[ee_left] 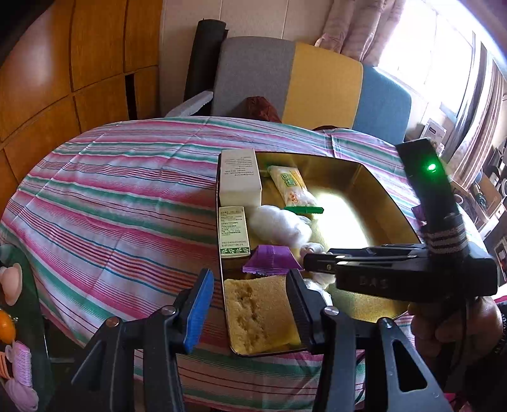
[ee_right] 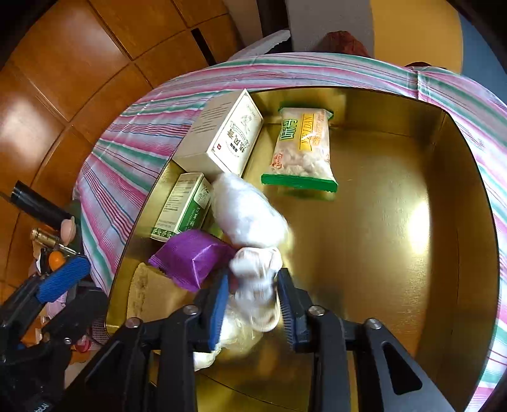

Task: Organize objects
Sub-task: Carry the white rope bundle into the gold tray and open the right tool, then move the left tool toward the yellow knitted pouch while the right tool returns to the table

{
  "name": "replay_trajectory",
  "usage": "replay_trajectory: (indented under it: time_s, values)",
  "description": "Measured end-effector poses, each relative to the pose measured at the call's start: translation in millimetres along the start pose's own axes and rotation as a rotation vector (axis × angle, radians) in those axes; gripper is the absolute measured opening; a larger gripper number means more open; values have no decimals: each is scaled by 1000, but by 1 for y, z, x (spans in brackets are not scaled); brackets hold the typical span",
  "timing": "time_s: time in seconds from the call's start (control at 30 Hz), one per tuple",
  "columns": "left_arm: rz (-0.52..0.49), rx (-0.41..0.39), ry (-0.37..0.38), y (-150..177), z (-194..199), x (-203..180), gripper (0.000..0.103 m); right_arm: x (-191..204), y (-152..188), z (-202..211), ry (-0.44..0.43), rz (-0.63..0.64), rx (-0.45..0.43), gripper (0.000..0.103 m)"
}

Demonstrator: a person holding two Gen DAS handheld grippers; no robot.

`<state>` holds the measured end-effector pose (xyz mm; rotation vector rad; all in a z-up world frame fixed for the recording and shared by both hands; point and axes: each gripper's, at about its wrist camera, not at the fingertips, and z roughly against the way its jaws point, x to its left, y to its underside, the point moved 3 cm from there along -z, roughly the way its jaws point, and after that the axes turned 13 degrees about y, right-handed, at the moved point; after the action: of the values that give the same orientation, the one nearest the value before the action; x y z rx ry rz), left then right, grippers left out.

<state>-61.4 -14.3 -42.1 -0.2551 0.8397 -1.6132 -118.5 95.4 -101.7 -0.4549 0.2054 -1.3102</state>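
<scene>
The right gripper (ee_right: 253,301) was down inside the gold tin (ee_right: 396,253), and its blue pads were squeezed on a small white bundle (ee_right: 256,285). That close look came only from the right wrist view. The left wrist view showed the same gripper from the side (ee_left: 320,263), low over the tin, with a green light on its handle.

The left gripper (ee_left: 250,304) hung wide open with nothing in it, at the near left corner of the tin (ee_left: 389,202). A yellow sponge (ee_left: 259,317) lay below its fingers.

More things sat in the tin: a big white box (ee_right: 221,133), a small green box (ee_right: 183,206), a snack bag (ee_right: 301,149), a white fluffy bag (ee_right: 250,212) and a purple packet (ee_right: 193,256).

The tin rested on a table with a pink, green and white striped cloth (ee_left: 111,196). Only the left view showed the room well: a gray, yellow and blue chair (ee_left: 298,82) behind the table, brown wooden cupboards (ee_left: 63,63) on the left, and pink curtains (ee_left: 358,25) by a bright window.
</scene>
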Motion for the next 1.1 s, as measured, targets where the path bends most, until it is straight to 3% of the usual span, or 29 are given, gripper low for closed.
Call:
replay_trajectory:
  time_s: [0.13,0.47,0.83,1.1]
  values:
    - [-10,0,2,3,1,-5,48,-14,2,17,-11,-47,-48,51]
    - [-61,-8,23,-1,5,-24,48,-63,12,73,44,-143,-149,62]
    - [-143,17,52,-3,-3,-60,48,-183,30,144,210,-325,-252,67]
    - [-203,52,75,-5,-14,-89,48,-280,47,183,381,-461,-315,72]
